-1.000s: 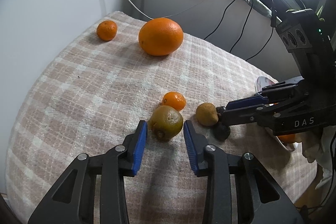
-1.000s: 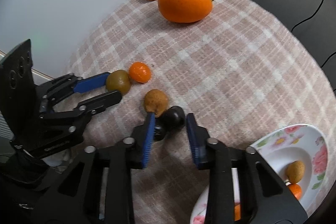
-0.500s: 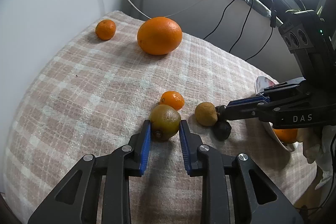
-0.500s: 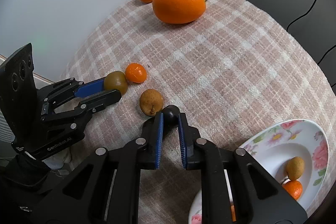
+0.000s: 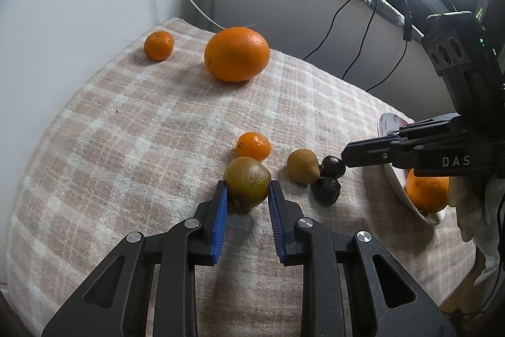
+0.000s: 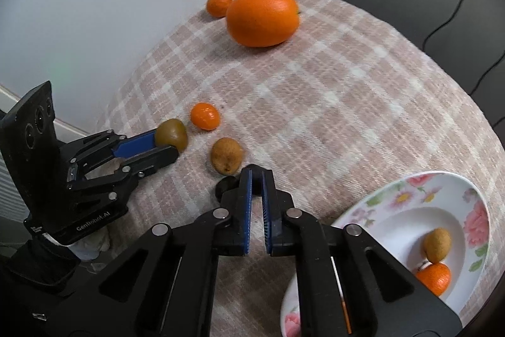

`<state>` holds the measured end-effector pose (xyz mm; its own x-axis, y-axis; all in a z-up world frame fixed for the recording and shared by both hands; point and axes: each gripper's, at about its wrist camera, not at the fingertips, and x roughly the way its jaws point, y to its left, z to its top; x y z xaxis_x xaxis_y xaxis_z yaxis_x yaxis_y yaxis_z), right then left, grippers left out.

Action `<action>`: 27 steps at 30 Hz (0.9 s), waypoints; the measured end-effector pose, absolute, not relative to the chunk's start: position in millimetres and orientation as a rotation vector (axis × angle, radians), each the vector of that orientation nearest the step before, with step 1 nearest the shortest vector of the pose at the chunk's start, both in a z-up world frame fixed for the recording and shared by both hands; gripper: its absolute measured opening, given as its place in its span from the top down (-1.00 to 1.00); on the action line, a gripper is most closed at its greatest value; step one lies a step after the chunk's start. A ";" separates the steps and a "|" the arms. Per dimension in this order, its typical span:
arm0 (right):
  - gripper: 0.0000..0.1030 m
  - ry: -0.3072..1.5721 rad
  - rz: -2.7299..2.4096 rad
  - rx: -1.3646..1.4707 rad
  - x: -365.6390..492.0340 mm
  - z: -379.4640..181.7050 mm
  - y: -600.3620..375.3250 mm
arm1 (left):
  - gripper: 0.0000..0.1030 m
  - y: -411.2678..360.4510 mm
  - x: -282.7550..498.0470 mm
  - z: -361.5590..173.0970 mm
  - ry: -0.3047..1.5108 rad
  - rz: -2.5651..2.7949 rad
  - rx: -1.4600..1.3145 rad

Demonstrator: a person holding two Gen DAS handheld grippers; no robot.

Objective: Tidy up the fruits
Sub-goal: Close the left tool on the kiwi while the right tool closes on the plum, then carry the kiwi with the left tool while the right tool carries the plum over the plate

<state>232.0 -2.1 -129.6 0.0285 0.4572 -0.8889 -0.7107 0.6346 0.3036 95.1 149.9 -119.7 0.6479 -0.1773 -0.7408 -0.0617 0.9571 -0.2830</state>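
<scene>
Pinching greenish fruit (image 5: 247,183), stem end toward camera, left gripper (image 5: 246,204), right gripper (image 6: 256,185) nearly closed.

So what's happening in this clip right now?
A person is sorting fruit on a checked cloth. The left gripper is shut on a greenish-brown kiwi-like fruit. The right gripper is nearly closed around a small dark fruit, beside the flowered plate already holding fruit.

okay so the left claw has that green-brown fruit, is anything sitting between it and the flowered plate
Yes. The green-brown fruit sits in the left claw, and between it and the flowered plate lie the tan fruit, two dark fruits and the right claw. Lifting it over them looks safer than sliding.
</scene>
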 end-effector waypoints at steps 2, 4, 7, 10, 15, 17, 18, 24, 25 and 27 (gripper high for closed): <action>0.87 1.233 0.910 -0.262 230.6 -129.2 1.2 | 0.55 149.7 93.6 -118.7 0.865 -0.067 -0.296; 0.76 1.234 0.901 -0.268 230.9 -128.9 3.3 | 0.55 150.0 92.3 -117.9 0.864 -0.064 -0.293; 0.59 1.239 0.898 -0.281 231.9 -129.7 7.4 | 0.55 152.1 90.8 -117.2 0.860 -0.060 -0.294; 0.58 1.261 0.902 -0.283 232.8 -133.3 10.7 | 0.55 153.4 91.0 -116.0 0.856 -0.059 -0.295; 0.58 1.283 0.877 -0.307 233.2 -142.2 13.9 | 0.55 152.5 89.0 -114.2 0.850 -0.062 -0.293; 0.58 1.291 0.871 -0.291 235.5 -144.0 14.1 | 0.55 152.0 89.2 -113.4 0.849 -0.064 -0.293; 0.59 1.290 0.870 -0.283 236.4 -143.8 12.9 | 0.55 151.6 88.9 -112.9 0.848 -0.065 -0.291; 0.62 1.268 0.871 -0.276 234.5 -138.8 9.8 | 0.55 147.8 87.0 -107.7 0.839 -0.068 -0.287; 0.62 1.262 0.871 -0.269 234.6 -136.4 7.6 | 0.55 146.8 86.9 -106.7 0.837 -0.069 -0.286; 0.62 1.251 0.870 -0.254 234.7 -130.7 1.7 | 0.55 144.7 86.2 -105.0 0.835 -0.072 -0.284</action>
